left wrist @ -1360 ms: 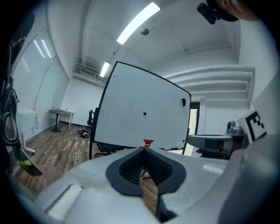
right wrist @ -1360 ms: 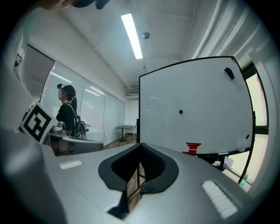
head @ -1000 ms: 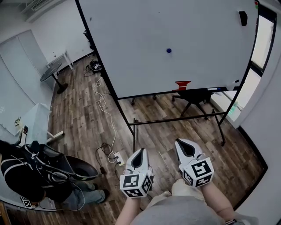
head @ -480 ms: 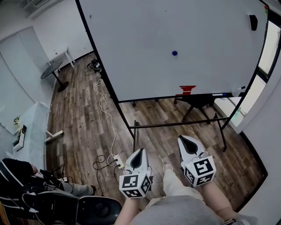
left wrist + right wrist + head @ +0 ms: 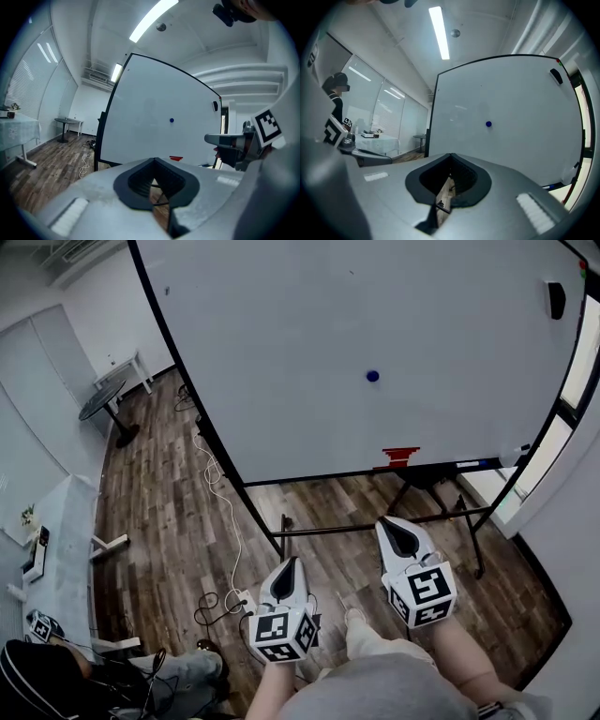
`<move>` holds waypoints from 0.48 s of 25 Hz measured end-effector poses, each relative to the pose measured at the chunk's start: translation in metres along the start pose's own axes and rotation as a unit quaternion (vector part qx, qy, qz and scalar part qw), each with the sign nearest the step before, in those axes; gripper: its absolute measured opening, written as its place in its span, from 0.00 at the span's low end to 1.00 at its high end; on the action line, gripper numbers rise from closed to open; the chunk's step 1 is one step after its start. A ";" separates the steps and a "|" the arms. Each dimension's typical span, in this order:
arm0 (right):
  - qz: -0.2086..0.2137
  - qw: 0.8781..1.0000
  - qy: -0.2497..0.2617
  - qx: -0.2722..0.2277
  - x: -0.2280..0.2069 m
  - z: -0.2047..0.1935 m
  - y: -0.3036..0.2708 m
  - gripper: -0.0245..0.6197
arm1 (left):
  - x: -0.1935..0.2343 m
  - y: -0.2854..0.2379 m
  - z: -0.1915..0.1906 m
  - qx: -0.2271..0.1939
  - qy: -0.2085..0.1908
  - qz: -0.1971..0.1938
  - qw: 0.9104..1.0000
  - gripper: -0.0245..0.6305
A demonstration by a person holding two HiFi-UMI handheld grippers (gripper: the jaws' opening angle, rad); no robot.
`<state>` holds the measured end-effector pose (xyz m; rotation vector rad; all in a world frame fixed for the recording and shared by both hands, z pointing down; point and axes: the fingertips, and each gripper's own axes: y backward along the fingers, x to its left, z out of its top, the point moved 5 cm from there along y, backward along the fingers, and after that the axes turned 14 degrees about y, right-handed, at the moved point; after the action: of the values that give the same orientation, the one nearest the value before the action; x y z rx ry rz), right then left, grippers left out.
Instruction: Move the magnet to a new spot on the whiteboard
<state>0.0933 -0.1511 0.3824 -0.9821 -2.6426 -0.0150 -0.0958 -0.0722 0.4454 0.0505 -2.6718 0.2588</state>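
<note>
Midway toward the whiteboard's (image 5: 281, 352) right edge, the magnet (image 5: 373, 376) has been approached, but the left tool (image 5: 289, 573) and right tool (image 5: 396, 535) are held closed, empty and well short.

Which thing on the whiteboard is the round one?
The blue magnet, alone near the middle. The black block up in the right corner and the red piece at the bottom edge are not round.

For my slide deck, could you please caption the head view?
Left tool and right tool, both shut and empty, face a whiteboard bearing a blue magnet.
</note>
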 end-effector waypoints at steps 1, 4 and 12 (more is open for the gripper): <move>-0.002 1.000 0.002 -0.001 -0.007 0.001 -0.009 0.04 | 0.000 -0.011 0.003 0.001 0.000 0.000 1.000 0.04; -0.006 1.000 0.006 -0.004 -0.030 0.004 -0.034 0.04 | -0.004 -0.041 0.012 0.000 -0.003 -0.006 1.000 0.04; -0.018 0.999 0.022 -0.016 -0.083 0.012 -0.096 0.04 | -0.008 -0.105 0.031 0.000 -0.010 -0.010 1.000 0.04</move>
<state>0.0879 -0.2760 0.3553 -0.9342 -2.6274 -0.0848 -0.0942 -0.1815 0.4326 0.0815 -2.6904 0.2531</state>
